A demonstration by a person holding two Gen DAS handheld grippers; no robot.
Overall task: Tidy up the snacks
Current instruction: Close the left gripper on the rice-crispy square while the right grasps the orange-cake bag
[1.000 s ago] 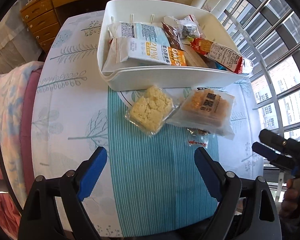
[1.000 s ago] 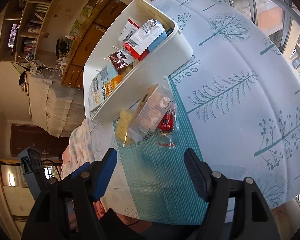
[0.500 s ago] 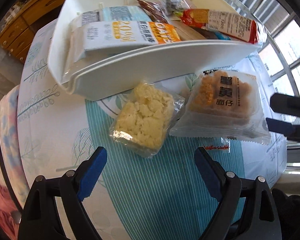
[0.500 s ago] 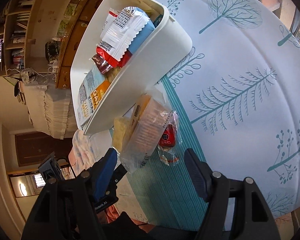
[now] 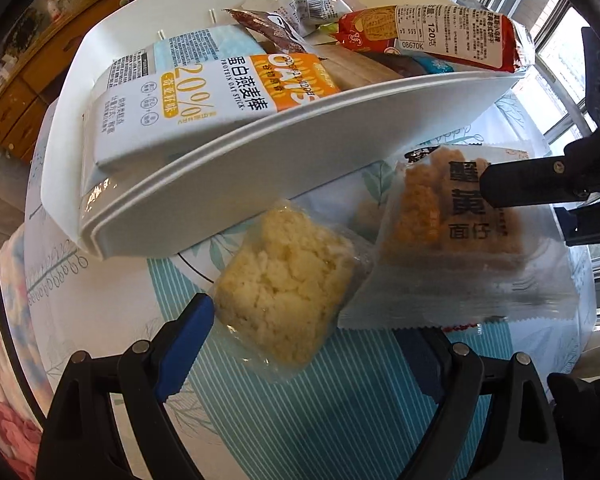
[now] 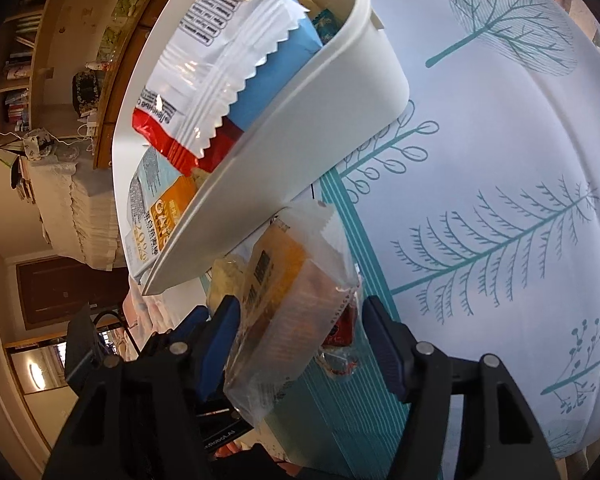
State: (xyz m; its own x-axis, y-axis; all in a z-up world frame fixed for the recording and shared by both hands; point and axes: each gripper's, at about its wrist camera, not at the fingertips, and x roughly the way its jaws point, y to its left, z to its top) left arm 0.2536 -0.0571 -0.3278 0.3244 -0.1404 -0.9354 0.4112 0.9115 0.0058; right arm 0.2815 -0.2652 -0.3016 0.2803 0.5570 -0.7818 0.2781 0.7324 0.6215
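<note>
On the desk (image 5: 112,292), just in front of the white bin (image 5: 260,168) of snacks: yellow cake pack (image 5: 288,296) between the spread fingers of the left hand-held gripper (image 5: 312,336), not pinched. Right hand-held gripper (image 6: 300,324) likewise spread around the orange pack (image 6: 280,312), which overlaps the yellow one. Small red candy (image 6: 340,332) lies beside the orange pack.

A home: wooden drawers (image 5: 16,100), bookshelves (image 6: 16,60), tablecloth (image 6: 500,160).
</note>
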